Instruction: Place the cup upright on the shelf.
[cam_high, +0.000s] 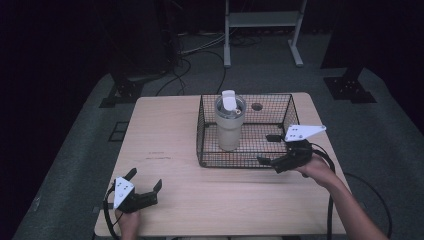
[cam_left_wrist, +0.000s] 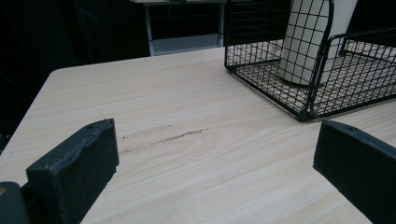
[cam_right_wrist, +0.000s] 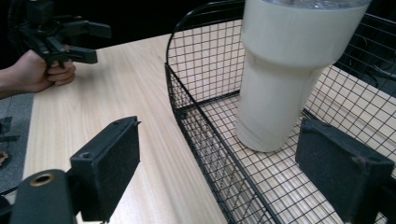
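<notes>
A cream tumbler (cam_high: 230, 125) with a white lid stands upright in the left half of a black wire basket (cam_high: 290, 107) on the wooden table (cam_high: 165, 130). My right gripper (cam_high: 269, 149) is open at the basket's front right corner. In the right gripper view (cam_right_wrist: 224, 158) one jaw is outside the basket wall (cam_right_wrist: 201, 70) and the other inside, with the tumbler (cam_right_wrist: 285, 79) a short way ahead. My left gripper (cam_high: 146, 178) is open and empty near the table's front left, far from the basket. From its own view (cam_left_wrist: 215, 158) the basket (cam_left_wrist: 327, 42) and tumbler (cam_left_wrist: 303, 42) lie ahead to the right.
A round hole (cam_high: 257, 106) in the tabletop shows through the basket's mesh. Beyond the table stand a white metal frame (cam_high: 262, 20), floor cables (cam_high: 185, 55) and black stand bases (cam_high: 350, 87). The left hand and its gripper (cam_right_wrist: 70, 37) appear far off in the right gripper view.
</notes>
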